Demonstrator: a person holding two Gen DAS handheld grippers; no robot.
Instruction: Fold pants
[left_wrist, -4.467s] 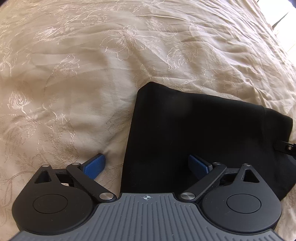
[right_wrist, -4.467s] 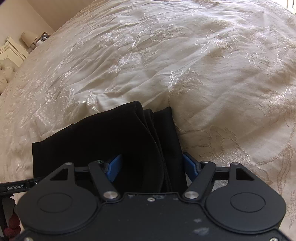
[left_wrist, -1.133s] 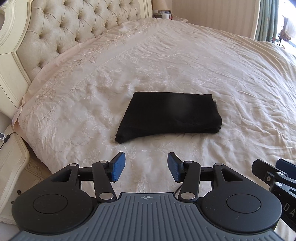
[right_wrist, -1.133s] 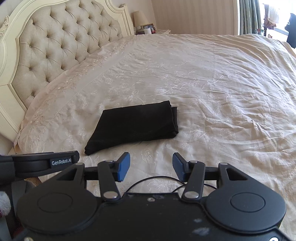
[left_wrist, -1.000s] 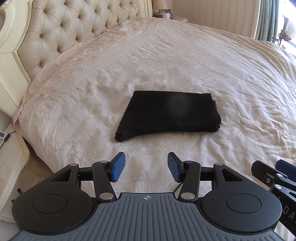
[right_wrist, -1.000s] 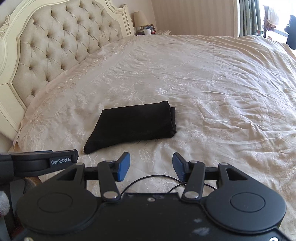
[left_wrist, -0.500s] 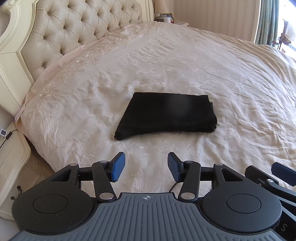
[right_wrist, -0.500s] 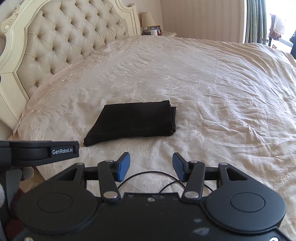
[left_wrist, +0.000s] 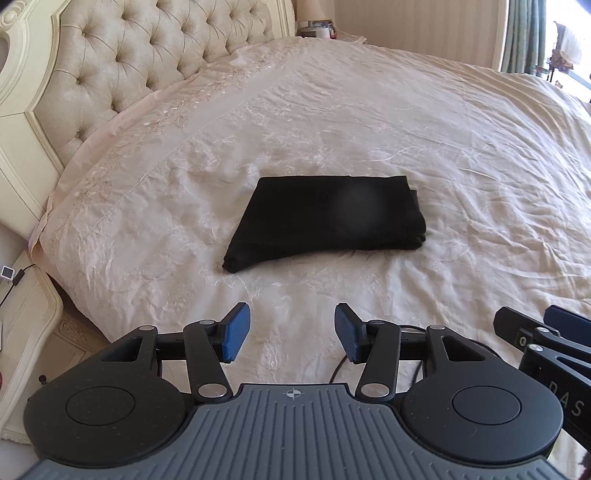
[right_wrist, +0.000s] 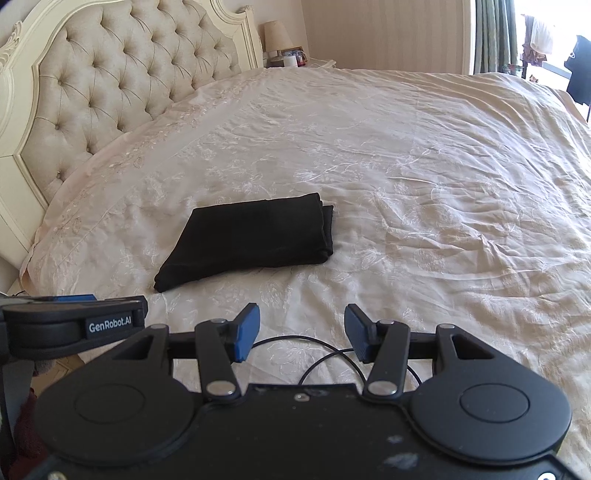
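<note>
Both claws, left claw (left_wrist: 291, 332) and right claw (right_wrist: 301, 334), have withdrawn from the pants (left_wrist: 328, 218), now open and empty near the bed (left_wrist: 461, 155) edge; folding judged complete.

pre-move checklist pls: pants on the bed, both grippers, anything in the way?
1. Pants folded into one compact stack: ok, a flat dark rectangle with layered edges at its right end.
2. Pants lying free on the bedspread, nothing on top: ok.
3. Left gripper empty, jaws apart: ok, only bedspread shows between the blue pads.
4. Right gripper empty, jaws apart: ok.
5. Both grippers clear of the pants: ok, each sits back near the bed's near edge, short of the stack.
6. Black cable below the right gripper free of snags: cannot tell, its ends are hidden behind the gripper body.
</note>
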